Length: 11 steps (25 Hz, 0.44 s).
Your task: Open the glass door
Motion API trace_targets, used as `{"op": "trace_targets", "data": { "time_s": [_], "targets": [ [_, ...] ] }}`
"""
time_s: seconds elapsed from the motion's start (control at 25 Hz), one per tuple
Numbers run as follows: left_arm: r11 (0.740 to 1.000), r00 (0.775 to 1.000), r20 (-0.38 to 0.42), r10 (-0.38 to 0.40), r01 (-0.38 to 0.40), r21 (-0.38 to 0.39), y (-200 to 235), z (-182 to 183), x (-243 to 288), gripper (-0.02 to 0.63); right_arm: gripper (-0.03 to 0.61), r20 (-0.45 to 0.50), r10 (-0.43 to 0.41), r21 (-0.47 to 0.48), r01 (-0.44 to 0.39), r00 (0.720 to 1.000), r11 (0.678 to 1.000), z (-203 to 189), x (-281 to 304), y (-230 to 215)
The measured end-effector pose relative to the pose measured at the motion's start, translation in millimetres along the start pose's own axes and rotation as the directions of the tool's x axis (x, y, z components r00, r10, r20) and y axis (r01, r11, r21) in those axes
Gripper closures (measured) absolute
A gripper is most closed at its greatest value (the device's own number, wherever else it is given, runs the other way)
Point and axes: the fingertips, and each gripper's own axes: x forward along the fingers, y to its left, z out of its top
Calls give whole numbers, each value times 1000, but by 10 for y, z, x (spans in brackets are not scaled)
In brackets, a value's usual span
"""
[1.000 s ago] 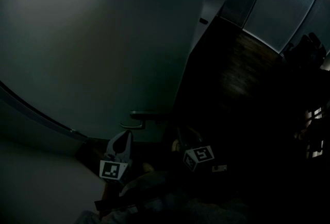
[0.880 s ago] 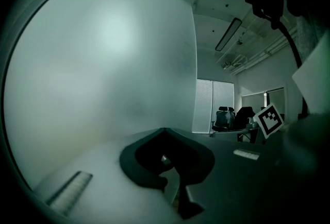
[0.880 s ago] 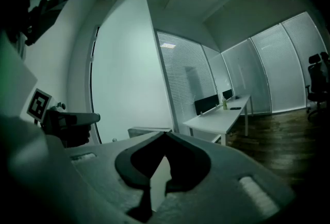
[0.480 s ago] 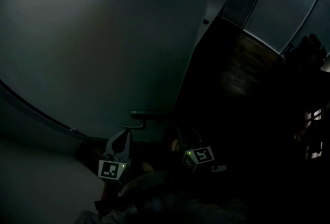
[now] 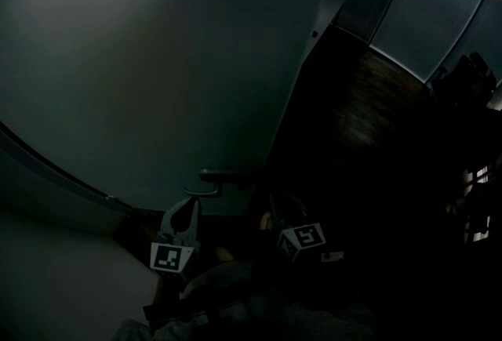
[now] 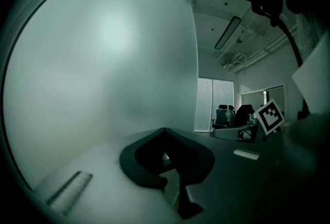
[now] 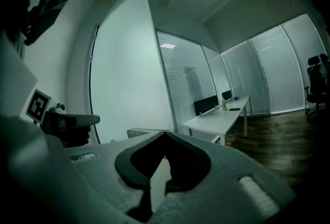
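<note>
The dim light is swallowing much of the head view. There the right gripper (image 7: 165,134) is showing only as its marker cube (image 5: 303,238), with its jaws lost in shadow. Its own view is showing the jaws pressed together at the tips with nothing between them. The left gripper (image 5: 191,204) is also holding its jaws pressed together on nothing, and is pointing at the frosted glass door (image 5: 157,57), just below the handle (image 5: 213,175); whether it is touching either I cannot tell. A dark wooden floor (image 5: 369,104) is stretching to the right, toward tall panels with blinds (image 5: 439,10). A white desk (image 7: 221,117) and an office chair (image 6: 224,115) are standing farther back. The door is filling the left and centre of the head view, standing upright. The handle is sitting close to the door's right edge, with its long axis running level and its free end pointing left.
</note>
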Motion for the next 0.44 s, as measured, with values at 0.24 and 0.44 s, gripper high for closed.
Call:
{"op": "trace_targets", "data": {
  "time_s": [0.24,0.44],
  "targets": [
    [1000,1000,-5,-1,1,-2,40,-40,8,611,577,1,-7,8,7,1000,1000,-6,25,-10],
    [1000,1000,-6,2,-2,-6,78,-94,24,611,577,-4,-10,-3,10,1000,1000,-75,61,-11]
  ]
}}
